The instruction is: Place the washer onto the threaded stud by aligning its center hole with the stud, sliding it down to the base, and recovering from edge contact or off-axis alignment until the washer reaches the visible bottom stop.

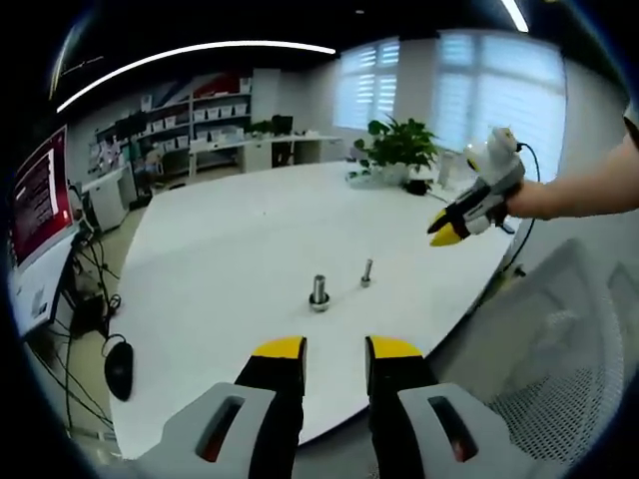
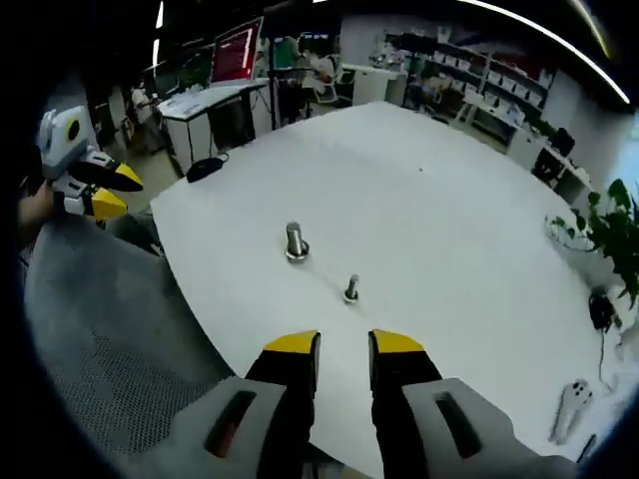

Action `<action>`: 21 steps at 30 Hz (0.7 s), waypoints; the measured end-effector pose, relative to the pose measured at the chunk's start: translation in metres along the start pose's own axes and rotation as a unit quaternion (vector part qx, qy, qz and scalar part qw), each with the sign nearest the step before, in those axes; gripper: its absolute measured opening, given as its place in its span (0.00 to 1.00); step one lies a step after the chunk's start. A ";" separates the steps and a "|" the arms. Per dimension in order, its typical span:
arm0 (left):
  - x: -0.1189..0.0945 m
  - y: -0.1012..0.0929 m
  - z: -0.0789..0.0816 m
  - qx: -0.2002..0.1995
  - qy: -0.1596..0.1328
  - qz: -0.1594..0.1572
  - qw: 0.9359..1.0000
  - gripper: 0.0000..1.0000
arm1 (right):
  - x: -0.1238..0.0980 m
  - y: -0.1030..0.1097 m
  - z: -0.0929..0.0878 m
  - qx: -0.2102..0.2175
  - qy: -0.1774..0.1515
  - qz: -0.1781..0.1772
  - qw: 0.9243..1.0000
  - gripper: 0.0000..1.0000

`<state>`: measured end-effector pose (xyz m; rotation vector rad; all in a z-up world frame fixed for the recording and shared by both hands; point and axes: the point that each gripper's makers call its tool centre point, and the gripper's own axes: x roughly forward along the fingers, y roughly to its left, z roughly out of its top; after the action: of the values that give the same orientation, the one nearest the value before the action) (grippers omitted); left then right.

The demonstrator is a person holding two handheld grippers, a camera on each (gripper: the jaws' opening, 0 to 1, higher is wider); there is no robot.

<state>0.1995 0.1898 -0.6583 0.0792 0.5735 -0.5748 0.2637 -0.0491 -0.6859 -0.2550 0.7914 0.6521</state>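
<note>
On the white table point(image 1: 250, 230), going from left to right in the left gripper view, a monitor point(image 1: 40, 200) glows red at the far left edge, a mouse point(image 1: 118, 367) lies near the table's corner, and then two small metal pieces stand close together near the middle. The larger one point(image 1: 319, 292) looks like a stud on a wide base; the smaller one point(image 1: 366, 271) stands just beside it, thin and upright. Farther right, a potted plant point(image 1: 399, 145) sits by the window, and the right gripper point(image 1: 449, 230) hangs over the table's right edge with its jaws slightly apart.

Both grippers are empty. The left gripper point(image 1: 334, 349) hovers low near the table edge, jaws parted with a narrow gap; in the right gripper view the right gripper point(image 2: 344, 344) shows the same parted, empty jaws.

I cannot make out the washer: it may be the ring at the larger piece's base, but the pieces are too small to tell. A flat washer would be hard to pinch off a smooth top, and a tilted grip could catch it on the threads.
</note>
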 end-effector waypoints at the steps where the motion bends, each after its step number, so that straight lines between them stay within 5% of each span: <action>1: 0.000 0.001 0.000 -0.001 0.000 0.001 1.000 0.21 | -0.005 0.005 -0.003 0.022 0.000 0.010 1.000 0.22; 7: 0.001 0.002 -0.003 0.000 0.008 0.006 1.000 0.21 | -0.038 0.021 0.005 0.081 -0.077 0.011 0.994 0.24; 11: -0.002 0.009 0.004 0.008 -0.008 0.027 1.000 0.22 | -0.059 0.022 0.022 0.054 -0.158 -0.016 0.986 0.29; 21: 0.001 0.010 -0.005 -0.004 0.018 0.030 0.999 0.25 | -0.055 0.033 -0.007 0.048 -0.143 -0.014 0.988 0.32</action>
<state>0.2029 0.1986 -0.6638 0.0998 0.6063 -0.5139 0.2101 -0.0514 -0.6494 -0.0809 0.5404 0.6051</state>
